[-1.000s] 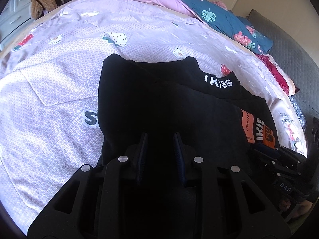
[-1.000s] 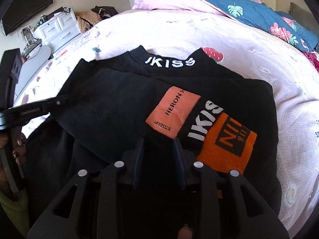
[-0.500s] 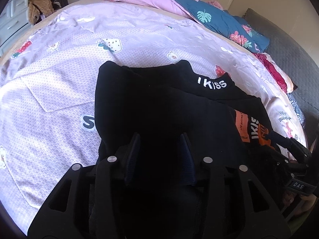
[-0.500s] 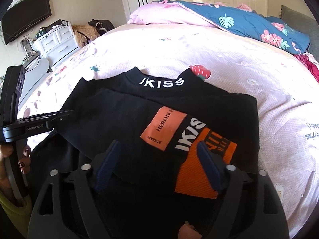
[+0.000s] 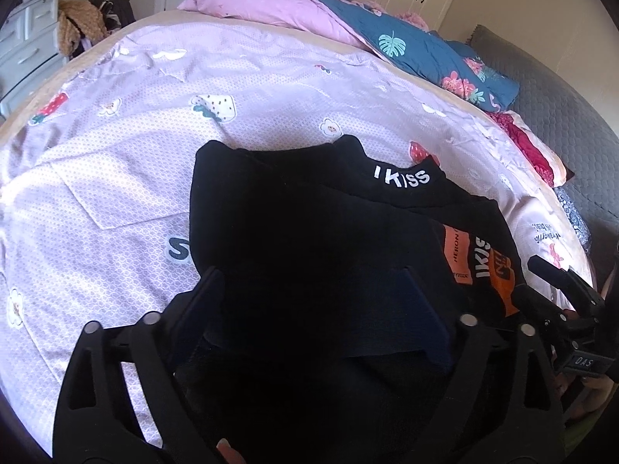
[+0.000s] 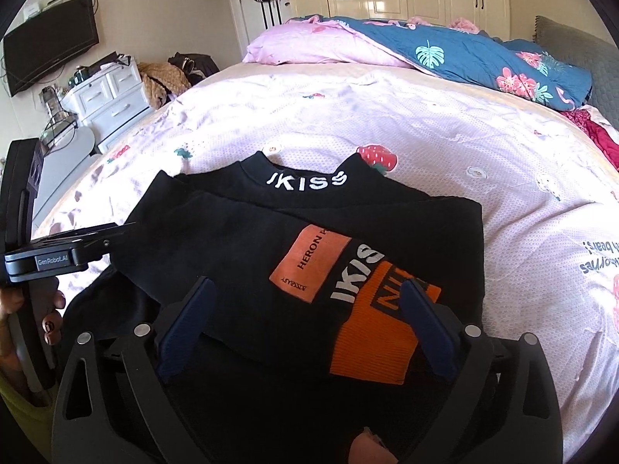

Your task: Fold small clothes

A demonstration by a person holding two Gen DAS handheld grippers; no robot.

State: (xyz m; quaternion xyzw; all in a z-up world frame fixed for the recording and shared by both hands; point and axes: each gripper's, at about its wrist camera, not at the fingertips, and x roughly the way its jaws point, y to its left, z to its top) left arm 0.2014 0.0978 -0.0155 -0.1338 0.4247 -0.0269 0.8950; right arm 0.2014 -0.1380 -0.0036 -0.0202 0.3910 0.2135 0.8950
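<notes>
On the pink bed sheet (image 6: 425,123), centre frame, a black sweatshirt (image 6: 240,239) lies with its hem folded up toward the collar at 12 o'clock. Left claw (image 5: 309,297) and right claw (image 6: 305,309) have just been opening, nothing pinched. Further folds probably remain.

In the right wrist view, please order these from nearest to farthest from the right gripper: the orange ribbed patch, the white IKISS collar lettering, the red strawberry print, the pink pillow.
1. Orange ribbed patch, between the right gripper fingers.
2. White IKISS collar lettering, beyond it.
3. Red strawberry print, just past the collar, right.
4. Pink pillow, far end.
</notes>
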